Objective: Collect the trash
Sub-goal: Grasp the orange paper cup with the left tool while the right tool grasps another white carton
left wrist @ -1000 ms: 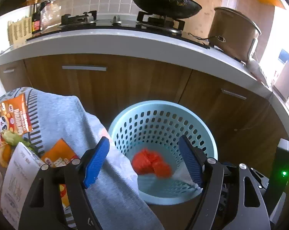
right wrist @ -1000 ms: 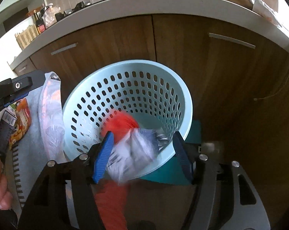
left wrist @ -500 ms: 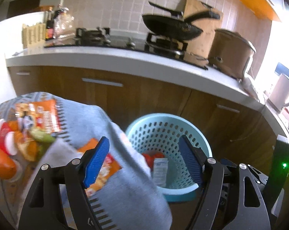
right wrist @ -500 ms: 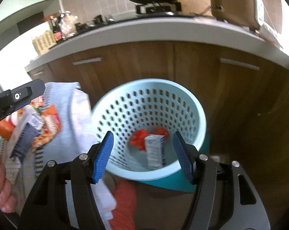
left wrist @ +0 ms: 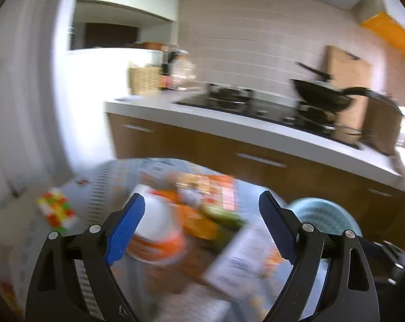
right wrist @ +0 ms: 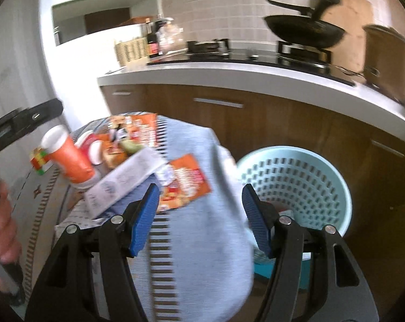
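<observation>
While both grippers (left wrist: pixel 199 222) (right wrist: pixel 198 216) gape empty, orange wrapper (right wrist: pixel 185 185) crumpled on grey cloth (right wrist: pixel 202 241), blue perforated basket (right wrist: pixel 296 185) beside

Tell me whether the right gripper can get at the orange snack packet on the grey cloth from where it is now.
Probably yes. The right gripper is open and empty, and the orange snack packet lies flat on the grey cloth just ahead of its fingertips, with nothing on top.

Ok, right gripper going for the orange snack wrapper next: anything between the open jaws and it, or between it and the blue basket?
Nothing visible blocks it. The right gripper is open with the orange snack wrapper lying exposed on the grey cloth just ahead. The blue basket sits open-topped right of the table edge.
</observation>
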`<state>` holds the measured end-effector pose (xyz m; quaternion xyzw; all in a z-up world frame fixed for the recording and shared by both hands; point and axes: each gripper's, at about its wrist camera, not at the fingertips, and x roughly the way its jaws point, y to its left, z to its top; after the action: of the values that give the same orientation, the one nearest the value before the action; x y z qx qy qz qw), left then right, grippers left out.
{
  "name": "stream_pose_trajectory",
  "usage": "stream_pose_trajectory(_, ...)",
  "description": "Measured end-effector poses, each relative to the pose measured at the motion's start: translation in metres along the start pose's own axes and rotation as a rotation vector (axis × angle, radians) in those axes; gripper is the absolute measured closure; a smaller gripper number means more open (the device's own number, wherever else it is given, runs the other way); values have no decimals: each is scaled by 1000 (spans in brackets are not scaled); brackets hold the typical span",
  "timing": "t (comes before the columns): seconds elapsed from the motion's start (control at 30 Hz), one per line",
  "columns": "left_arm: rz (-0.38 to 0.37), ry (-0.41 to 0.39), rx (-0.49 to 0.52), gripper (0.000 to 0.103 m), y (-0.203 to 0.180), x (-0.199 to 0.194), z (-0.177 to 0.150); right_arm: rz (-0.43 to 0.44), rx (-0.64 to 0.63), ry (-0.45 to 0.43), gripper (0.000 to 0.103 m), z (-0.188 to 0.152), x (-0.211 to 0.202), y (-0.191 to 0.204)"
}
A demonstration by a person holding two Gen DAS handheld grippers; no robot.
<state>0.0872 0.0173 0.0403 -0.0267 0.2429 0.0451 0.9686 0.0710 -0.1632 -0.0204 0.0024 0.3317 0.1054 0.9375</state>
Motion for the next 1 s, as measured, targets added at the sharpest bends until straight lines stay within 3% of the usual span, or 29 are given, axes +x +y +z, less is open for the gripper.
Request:
stream_pose_trajectory(0.13, 97, 53, 53, 19, 22, 33, 2, 13, -35, 4, 43, -3, -2, 18)
stream_pose_trajectory(0.23, 104, 91, 60, 20, 32, 41, -4, 9, -47, 5, 43, -3, -2, 22)
stream_pose_trajectory(0.57, 35, 133, -117, 25, 105, -9, -53, 46, -83, 21, 40, -8, 1, 42)
stream_pose_trajectory(0.8, -69, 185, -69, 21, 117, -30, -84, 82, -113, 34, 40, -12, 6, 68)
stream_pose_trajectory(1.0, -134, 278, -1, 19, 114, -1, -93, 95, -75, 51, 29, -12, 10, 75)
